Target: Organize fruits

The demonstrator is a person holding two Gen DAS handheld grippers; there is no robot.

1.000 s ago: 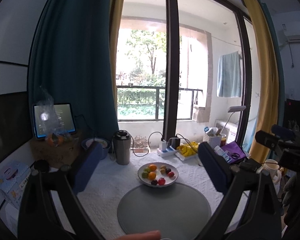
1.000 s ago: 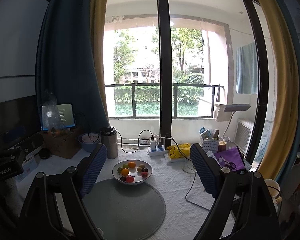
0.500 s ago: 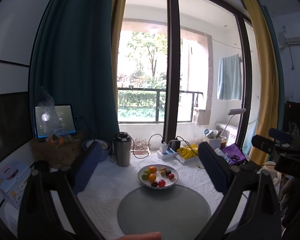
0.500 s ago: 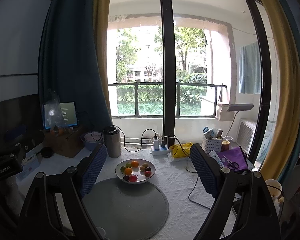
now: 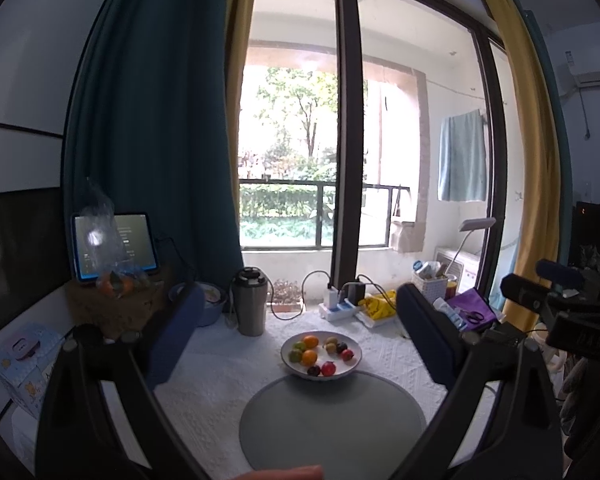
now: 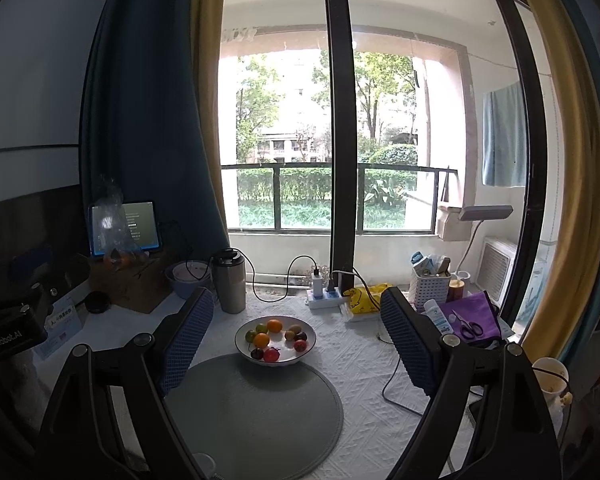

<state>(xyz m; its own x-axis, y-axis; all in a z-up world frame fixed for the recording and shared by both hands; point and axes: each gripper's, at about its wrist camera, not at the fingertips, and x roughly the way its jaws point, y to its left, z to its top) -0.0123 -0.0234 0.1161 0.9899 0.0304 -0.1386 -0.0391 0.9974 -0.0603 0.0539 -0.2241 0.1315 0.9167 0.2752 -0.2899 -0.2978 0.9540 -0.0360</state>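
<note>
A white bowl (image 5: 352, 370) (image 6: 300, 356) holds several small fruits: oranges (image 5: 309, 357) (image 6: 275, 325), green ones, a red one (image 5: 328, 368) (image 6: 271, 355) and dark plums. It stands at the far edge of a round grey mat (image 5: 332, 424) (image 6: 256, 412) on a white tablecloth. My left gripper (image 5: 300, 332) hangs open well short of the bowl, with nothing between its fingers. My right gripper (image 6: 296, 328) is open too, held back above the mat, framing the bowl.
Behind the bowl stand a steel tumbler (image 5: 251, 301) (image 6: 229, 282), a power strip with cables (image 5: 338, 306), a yellow bag (image 6: 364, 296), a white basket (image 6: 430, 286) and purple cloth with scissors (image 6: 470, 320). A tablet (image 5: 114, 246) and bagged oranges sit far left. A fingertip (image 5: 288, 472) shows at the bottom.
Both views have shifted slightly; in the right wrist view the bowl has slid right and looks a little nearer. Both grippers stay open and empty.
</note>
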